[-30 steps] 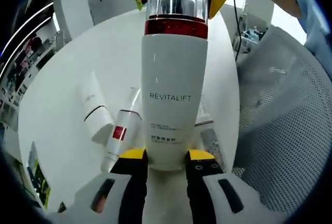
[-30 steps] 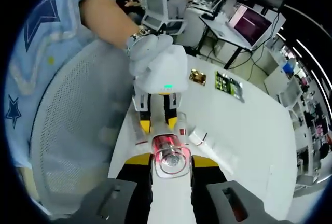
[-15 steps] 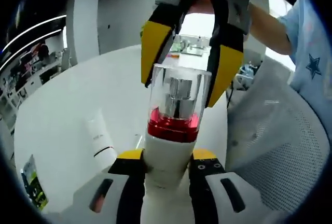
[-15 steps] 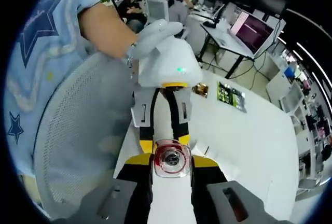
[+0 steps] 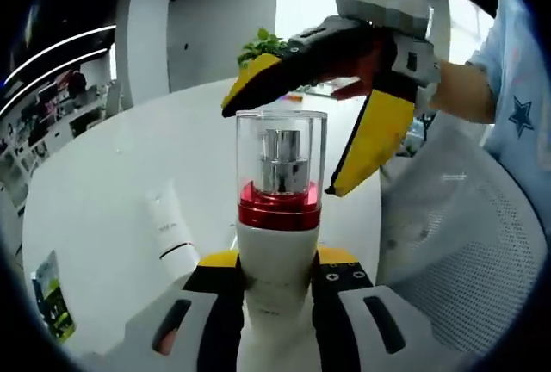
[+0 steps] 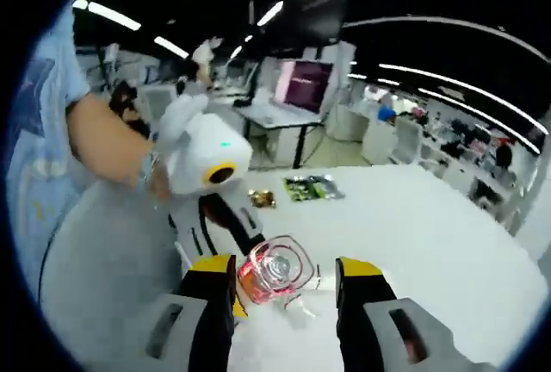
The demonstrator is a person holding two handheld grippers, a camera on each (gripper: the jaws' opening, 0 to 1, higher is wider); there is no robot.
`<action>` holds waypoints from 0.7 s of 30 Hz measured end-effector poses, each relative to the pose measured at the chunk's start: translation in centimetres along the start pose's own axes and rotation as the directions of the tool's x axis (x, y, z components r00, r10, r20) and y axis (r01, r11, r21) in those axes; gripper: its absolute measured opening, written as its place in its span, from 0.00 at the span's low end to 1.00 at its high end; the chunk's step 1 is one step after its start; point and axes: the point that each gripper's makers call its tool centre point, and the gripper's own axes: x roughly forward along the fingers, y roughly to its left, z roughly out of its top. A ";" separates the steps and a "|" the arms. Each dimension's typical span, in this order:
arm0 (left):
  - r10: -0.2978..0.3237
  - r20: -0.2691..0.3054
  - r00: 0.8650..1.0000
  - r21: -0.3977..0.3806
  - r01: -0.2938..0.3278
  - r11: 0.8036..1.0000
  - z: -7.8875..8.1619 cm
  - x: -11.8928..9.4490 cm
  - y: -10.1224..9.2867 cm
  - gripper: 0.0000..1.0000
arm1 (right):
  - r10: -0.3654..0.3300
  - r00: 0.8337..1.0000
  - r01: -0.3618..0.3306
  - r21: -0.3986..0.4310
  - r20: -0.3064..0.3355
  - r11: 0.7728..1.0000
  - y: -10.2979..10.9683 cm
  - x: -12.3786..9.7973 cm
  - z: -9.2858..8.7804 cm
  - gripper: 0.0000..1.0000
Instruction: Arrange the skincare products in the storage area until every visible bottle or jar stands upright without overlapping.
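My left gripper (image 5: 269,260) stays clamped on the pump bottle (image 5: 277,226), held upright above the white table (image 5: 95,191); my right gripper (image 6: 284,270) has just let go of its clear cap (image 6: 274,269), jaws apart; a tube (image 5: 170,230) lies flat, probably next to stand.
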 end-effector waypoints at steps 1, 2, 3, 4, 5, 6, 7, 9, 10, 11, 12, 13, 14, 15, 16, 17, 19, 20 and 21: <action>0.001 0.000 1.000 -0.004 -0.001 1.000 0.0 0.0 0.0 0.26 | -0.018 1.000 0.016 0.053 0.019 0.998 -0.2 -0.1 0.0 0.45; 0.002 0.001 1.000 -0.009 -0.002 1.000 0.0 0.0 0.1 0.26 | -0.048 0.998 0.045 0.119 0.030 0.992 -0.7 -0.2 -0.4 0.46; 0.006 0.001 1.000 -0.017 -0.006 1.000 0.0 0.0 0.1 0.26 | -0.069 0.997 0.060 0.204 0.034 0.977 -0.7 -0.1 -0.8 0.47; 0.010 0.001 1.000 -0.027 -0.010 1.000 0.0 0.0 0.2 0.26 | -0.084 0.996 0.070 0.282 0.035 0.957 -0.8 0.0 -1.2 0.48; 0.012 0.002 1.000 -0.033 -0.012 0.999 0.0 0.0 0.2 0.26 | -0.081 0.995 0.059 0.340 0.051 0.938 -0.6 0.3 -1.4 0.47; 0.015 0.002 1.000 -0.034 -0.015 0.999 0.0 0.0 0.3 0.26 | -0.069 0.996 0.044 0.362 0.058 0.931 -0.3 0.5 -1.7 0.47; 0.020 0.000 1.000 -0.032 -0.020 0.999 0.0 0.0 0.3 0.26 | -0.081 0.995 0.052 0.398 0.056 0.916 -0.3 0.8 -2.2 0.47; 0.027 -0.002 1.000 -0.040 -0.027 0.999 0.0 0.0 0.4 0.26 | -0.084 0.993 0.040 0.450 0.078 0.892 0.1 1.3 -2.2 0.45; 0.029 -0.002 1.000 -0.043 -0.029 0.999 0.0 -0.1 0.4 0.26 | -0.066 0.994 0.016 0.472 0.089 0.881 0.6 1.6 -2.1 0.41; 0.030 -0.002 1.000 -0.046 -0.030 0.998 0.0 -0.1 0.5 0.26 | -0.058 0.994 0.009 0.475 0.089 0.880 0.8 1.7 -2.0 0.37; 0.030 -0.002 1.000 -0.052 -0.030 0.998 0.0 -0.1 0.5 0.26 | -0.059 0.995 0.013 0.472 0.082 0.882 0.8 1.8 -2.0 0.35; 0.035 -0.002 0.999 -0.058 -0.035 0.998 0.0 0.0 0.6 0.26 | -0.067 0.994 0.020 0.464 0.084 0.885 0.8 1.9 -1.8 0.32; 0.038 -0.003 0.999 -0.064 -0.038 0.997 -0.1 -0.1 0.7 0.26 | -0.078 0.993 0.030 0.447 0.088 0.894 0.8 2.0 -1.6 0.30; 0.040 -0.004 0.999 -0.068 -0.040 0.997 -0.1 -0.1 0.7 0.26 | -0.080 0.992 0.030 0.418 0.102 0.908 1.1 2.2 -1.4 0.28; 0.040 -0.003 0.999 -0.067 -0.041 0.997 0.0 -0.1 0.7 0.26 | -0.079 0.992 0.030 0.412 0.102 0.911 1.4 2.3 -1.3 0.27; 0.041 0.004 0.999 -0.056 -0.040 0.998 0.1 -0.2 0.6 0.26 | -0.094 0.990 0.046 0.382 0.107 0.923 1.3 2.3 -1.1 0.27; 0.044 0.003 0.999 -0.057 -0.043 0.997 0.2 -0.2 0.5 0.26 | -0.099 0.989 0.051 0.378 0.107 0.924 1.3 2.5 -1.2 0.27; 0.045 0.003 0.999 -0.053 -0.045 0.998 0.3 -0.2 0.4 0.26 | -0.101 0.989 0.053 0.382 0.107 0.923 1.2 2.5 -1.2 0.27; 0.045 0.003 0.999 -0.053 -0.044 0.998 0.3 -0.2 0.4 0.26 | -0.103 0.989 0.053 0.385 0.109 0.921 1.1 2.6 -1.3 0.27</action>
